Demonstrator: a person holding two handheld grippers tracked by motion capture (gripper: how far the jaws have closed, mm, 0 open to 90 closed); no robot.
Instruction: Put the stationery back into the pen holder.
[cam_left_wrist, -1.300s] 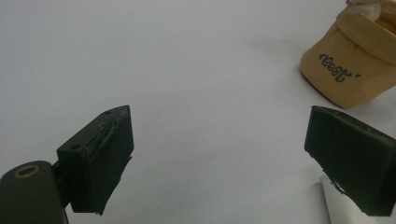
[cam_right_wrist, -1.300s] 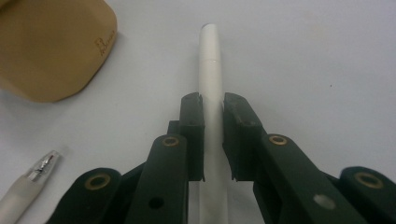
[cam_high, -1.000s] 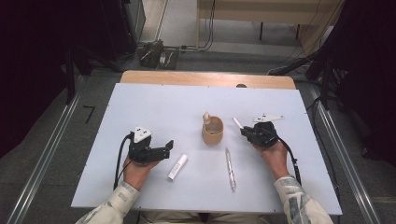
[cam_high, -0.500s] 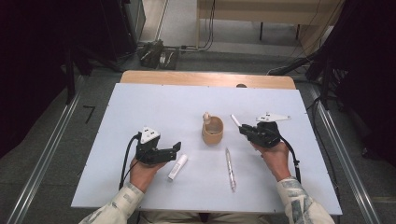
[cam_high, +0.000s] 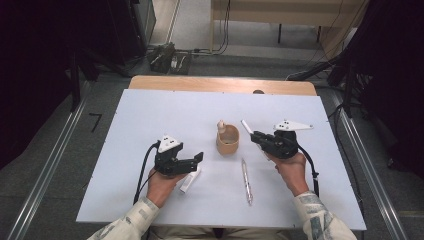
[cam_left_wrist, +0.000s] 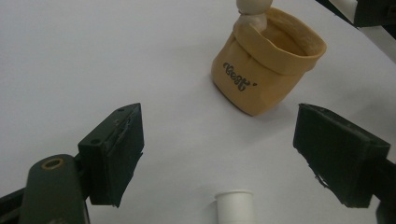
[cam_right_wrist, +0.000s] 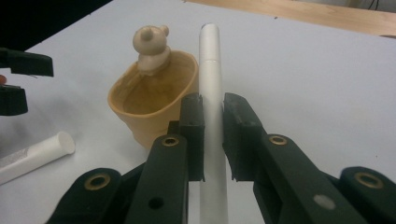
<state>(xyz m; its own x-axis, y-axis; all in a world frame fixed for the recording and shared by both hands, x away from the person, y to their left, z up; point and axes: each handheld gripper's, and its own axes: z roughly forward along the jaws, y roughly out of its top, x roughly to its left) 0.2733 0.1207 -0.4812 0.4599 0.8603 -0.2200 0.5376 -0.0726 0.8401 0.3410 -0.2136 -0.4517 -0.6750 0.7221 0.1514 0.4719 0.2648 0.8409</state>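
Observation:
My right gripper (cam_right_wrist: 213, 122) is shut on a white pen (cam_right_wrist: 208, 56), held just right of the tan cup (cam_high: 228, 142) with its tip (cam_high: 246, 125) above the table. A small pale figure (cam_right_wrist: 150, 46) sits on the cup's rim. My left gripper (cam_left_wrist: 219, 140) is open and points at the cup (cam_left_wrist: 266, 70); its jaws have just been closing a little. The end of a white tube (cam_left_wrist: 233, 204) lies on the table between the jaws, clear of both pads. From above, the left gripper (cam_high: 198, 159) hovers over that tube (cam_high: 189, 181), left of the cup.
A silver pen (cam_high: 246, 181) lies on the white table (cam_high: 150, 115) in front of the cup, between my two hands. A wooden strip (cam_high: 200, 84) borders the table's far edge, with floor and cables beyond.
My left gripper has moved right, over the white tube. My right gripper has lifted slightly with the white pen.

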